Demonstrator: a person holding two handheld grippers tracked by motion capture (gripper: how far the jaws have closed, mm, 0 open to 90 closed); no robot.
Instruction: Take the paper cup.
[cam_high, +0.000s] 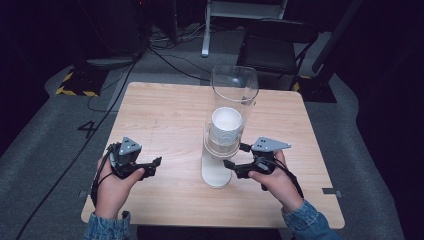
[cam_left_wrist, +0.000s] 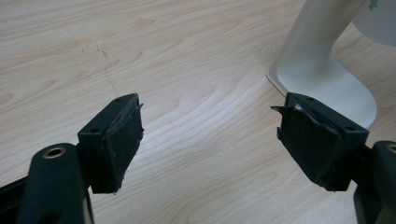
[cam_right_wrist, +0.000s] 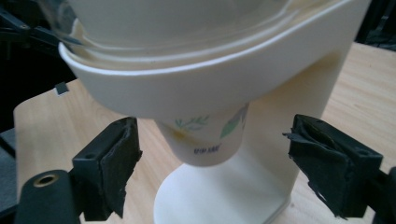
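Paper cup (cam_right_wrist: 210, 137), leaf print, hung from underside of white cup dispenser (cam_high: 216, 172), centre of high view; clear tube (cam_high: 233, 100) of stacked cups above. Right gripper (cam_high: 235, 159) at lower right of dispenser, jaws spread wide, either side of cup, not touching. Left gripper (cam_high: 152, 166) lower left, jaws spread, empty, over table (cam_high: 165, 115). Step judged: approach to grasp. Next: closing on cup, pulling downward.

Painted number 4 on grey floor (cam_high: 88, 128), small unreadable print on paper cup (cam_right_wrist: 208, 140)
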